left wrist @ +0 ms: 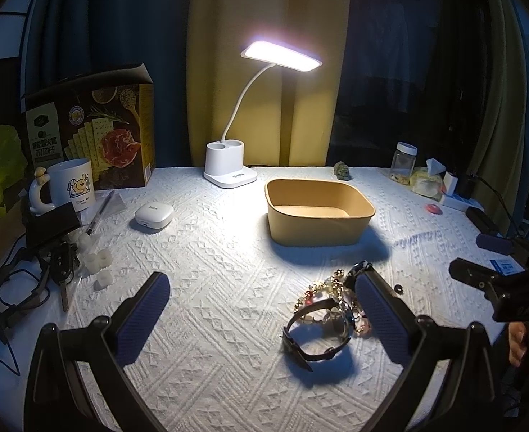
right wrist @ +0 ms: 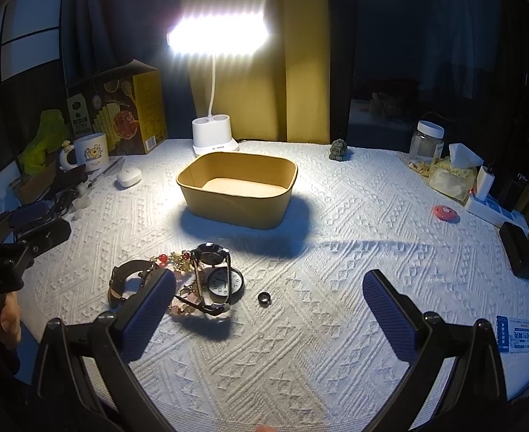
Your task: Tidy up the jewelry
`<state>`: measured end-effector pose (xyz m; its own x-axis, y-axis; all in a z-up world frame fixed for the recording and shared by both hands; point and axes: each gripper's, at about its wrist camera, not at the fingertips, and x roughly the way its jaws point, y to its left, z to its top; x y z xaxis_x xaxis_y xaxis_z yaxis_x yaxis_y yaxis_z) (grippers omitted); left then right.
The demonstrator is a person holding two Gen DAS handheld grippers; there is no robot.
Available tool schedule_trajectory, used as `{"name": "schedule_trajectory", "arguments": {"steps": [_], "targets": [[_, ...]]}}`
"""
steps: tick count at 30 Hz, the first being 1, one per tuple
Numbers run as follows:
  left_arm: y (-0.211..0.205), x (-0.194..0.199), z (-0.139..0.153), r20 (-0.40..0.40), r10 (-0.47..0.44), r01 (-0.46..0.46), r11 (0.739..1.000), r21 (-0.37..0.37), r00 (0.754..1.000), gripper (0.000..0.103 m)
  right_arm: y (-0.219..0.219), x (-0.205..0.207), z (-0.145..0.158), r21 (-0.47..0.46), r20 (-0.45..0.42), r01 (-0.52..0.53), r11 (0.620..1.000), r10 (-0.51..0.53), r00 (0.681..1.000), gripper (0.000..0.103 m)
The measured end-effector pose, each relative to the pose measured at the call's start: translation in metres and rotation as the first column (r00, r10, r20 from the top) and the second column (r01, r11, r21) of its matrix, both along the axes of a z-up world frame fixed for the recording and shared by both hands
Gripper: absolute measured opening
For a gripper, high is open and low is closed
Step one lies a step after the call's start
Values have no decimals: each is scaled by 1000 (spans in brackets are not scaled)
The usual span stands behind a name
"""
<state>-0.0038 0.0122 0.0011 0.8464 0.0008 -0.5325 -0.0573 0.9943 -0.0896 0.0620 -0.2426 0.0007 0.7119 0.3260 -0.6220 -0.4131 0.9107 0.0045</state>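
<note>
White quilted tablecloth (right wrist: 300, 324), cracker box (left wrist: 99, 126) with Chinese print, unreadable

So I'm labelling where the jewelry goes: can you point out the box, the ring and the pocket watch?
box (right wrist: 228, 205): right wrist view, front wall.
ring (right wrist: 263, 297): right wrist view, its band.
pocket watch (right wrist: 221, 282): right wrist view, dial face.

The tabletop (right wrist: 336, 252) wears a white cloth with a raised diamond weave. The paper tray (right wrist: 237, 189) is plain tan. The watch (right wrist: 225, 282) has a white dial in a black case; beside it lie a small black ring (right wrist: 263, 296), a red bead (right wrist: 162, 259) and gold-coloured chain links (right wrist: 180, 257). Each hand-held gripper (right wrist: 270, 313) has ribbed blue pads (right wrist: 390, 318) on black fingers. The lamp base (left wrist: 228, 165) is white, the curtain (left wrist: 300, 18) behind it yellow. The cracker box (left wrist: 99, 129) is dark brown with a yellow side.
</note>
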Motion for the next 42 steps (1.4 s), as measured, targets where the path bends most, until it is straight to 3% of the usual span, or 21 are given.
{"name": "schedule_trajectory", "arguments": {"steps": [42], "targets": [[3,-2,-3,6,4,-4,1000,4,1000,103,5,1,2,-7,4,-5,1000,5,1000,103]]}}
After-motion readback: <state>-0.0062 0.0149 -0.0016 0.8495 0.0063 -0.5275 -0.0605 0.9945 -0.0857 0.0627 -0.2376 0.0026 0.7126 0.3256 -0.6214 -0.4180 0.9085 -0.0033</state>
